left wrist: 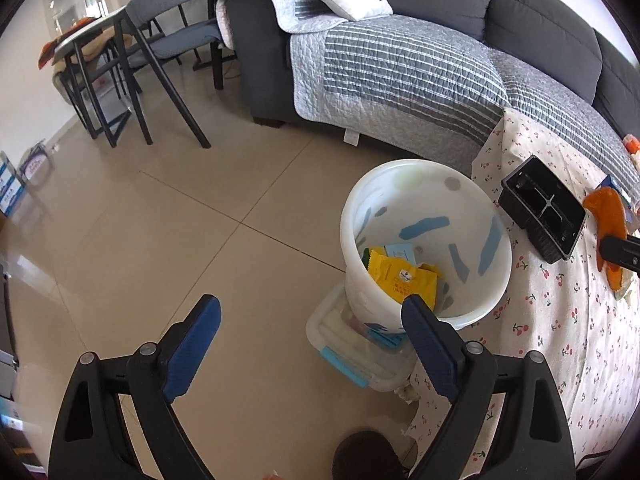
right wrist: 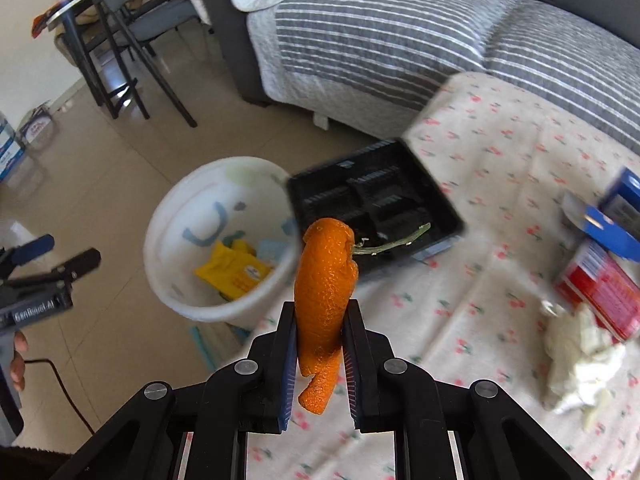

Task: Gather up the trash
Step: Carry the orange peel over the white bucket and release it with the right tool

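The orange peel (right wrist: 326, 280), centre of the right wrist view, has a pitted, matt skin. The black plastic fingers (right wrist: 286, 344) beside it carry ribbed blue pads, with shiny metal pins at the joints. Left of it, the white bin (right wrist: 172, 216) is smooth, slightly translucent plastic; the yellow wrapper (left wrist: 400, 276) inside looks like crinkled glossy foil. The compartment tray (left wrist: 560, 216) at right in the left wrist view is glossy black plastic. The tablecloth (right wrist: 500, 184) is soft matt printed cloth. At upper centre, the sofa cover (left wrist: 400, 68) is quilted striped fabric. The floor tiles (left wrist: 160, 220) are polished and reflective. At lower right, the crumpled tissue (right wrist: 580, 364) looks like soft paper.
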{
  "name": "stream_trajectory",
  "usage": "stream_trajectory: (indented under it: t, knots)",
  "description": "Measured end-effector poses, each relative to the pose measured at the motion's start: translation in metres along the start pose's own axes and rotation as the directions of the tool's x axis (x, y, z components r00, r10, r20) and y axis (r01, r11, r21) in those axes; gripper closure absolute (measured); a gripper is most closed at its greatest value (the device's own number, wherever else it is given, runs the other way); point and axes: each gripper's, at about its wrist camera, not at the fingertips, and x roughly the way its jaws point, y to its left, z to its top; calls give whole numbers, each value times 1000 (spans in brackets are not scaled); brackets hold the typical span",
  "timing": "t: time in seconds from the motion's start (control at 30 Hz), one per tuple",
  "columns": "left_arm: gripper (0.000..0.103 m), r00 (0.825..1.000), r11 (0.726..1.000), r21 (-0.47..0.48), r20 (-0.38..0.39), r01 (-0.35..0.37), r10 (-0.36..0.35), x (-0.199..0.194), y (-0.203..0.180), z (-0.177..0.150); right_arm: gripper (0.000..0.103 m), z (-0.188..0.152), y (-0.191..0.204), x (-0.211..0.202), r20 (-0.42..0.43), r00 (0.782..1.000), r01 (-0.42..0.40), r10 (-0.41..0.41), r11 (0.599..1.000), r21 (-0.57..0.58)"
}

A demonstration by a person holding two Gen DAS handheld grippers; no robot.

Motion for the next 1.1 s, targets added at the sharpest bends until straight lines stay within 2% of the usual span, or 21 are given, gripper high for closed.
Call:
stream_trajectory:
  t: [0.33, 0.53, 0.67, 0.7, 0.73, 0.77, 0.83, 1.1]
  knots:
    - [9, 1000, 1000, -7, -8, 15, -15, 1, 8, -2, 83, 35, 48, 48, -24, 995, -96, 95, 995, -34]
    - [9, 1000, 1000, -3, -12, 16, -16, 3, 9, -1, 83, 46, 57, 62, -25, 995, -99, 99, 994, -35]
    - [9, 1000, 1000, -7, -11, 17, -17, 3, 9, 0, 79, 52, 59, 64, -16, 994, -108, 108, 993, -38]
    - [9, 1000, 1000, -7, -9, 19, -19, 2, 9, 0, 78, 53, 60, 63, -10, 994, -111, 111, 993, -37]
    - [9, 1000, 1000, -7, -8, 19, -19, 1, 9, 0, 70, 54, 59, 62, -6, 993, -116, 116, 993, -33]
    - [9, 1000, 1000, -6, -6, 20, -20, 1, 8, 1, 52, 55, 58, 60, -2, 992, -125, 125, 992, -24]
    - [9, 1000, 1000, -3, -5, 20, -20, 0, 7, 1, 38, 56, 56, 55, 11, 991, -137, 137, 991, -6]
    - [9, 1000, 1000, 13, 4, 29, -29, -9, -7, 1, 34, 50, 47, 23, 51, 991, -123, 124, 992, -35]
